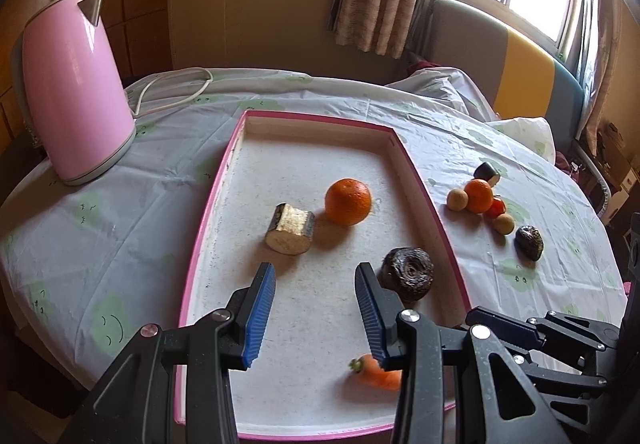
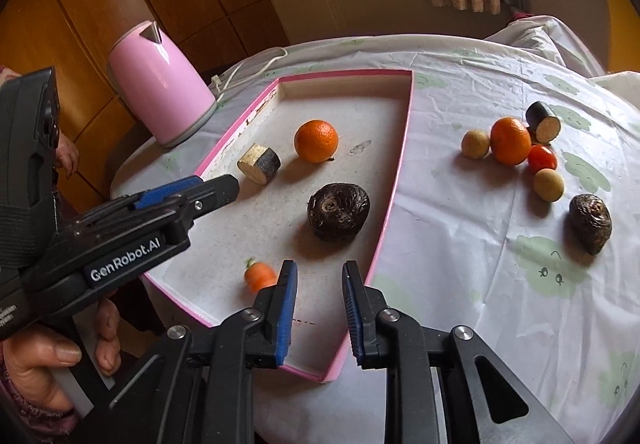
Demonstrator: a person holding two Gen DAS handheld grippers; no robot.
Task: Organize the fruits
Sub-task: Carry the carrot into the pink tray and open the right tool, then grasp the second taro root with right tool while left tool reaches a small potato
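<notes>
A pink-rimmed tray [image 1: 424, 179] [image 2: 394, 187] holds an orange [image 1: 348, 201] [image 2: 316, 140], a cut root piece [image 1: 290, 228] [image 2: 259, 163], a dark taro [image 1: 407, 273] [image 2: 338, 211] and a small carrot [image 1: 378, 367] [image 2: 260, 276]. My left gripper [image 1: 315, 310] [image 2: 208, 183] is open and empty over the tray. My right gripper [image 2: 320, 308] is open and empty above the tray's near right rim; part of it shows in the left wrist view [image 1: 540, 336]. On the cloth lie another orange [image 2: 511, 141], a tomato [image 2: 542, 159], two small round fruits [image 2: 475, 143] [image 2: 548, 184], a cut root piece [image 2: 543, 122] and a taro [image 2: 591, 223].
A pink kettle [image 1: 74, 87] [image 2: 160, 83] with a white cord [image 1: 176, 91] stands on the table's far left. The table edge curves near on the left. A padded bench [image 1: 500, 55] and a window lie beyond the table.
</notes>
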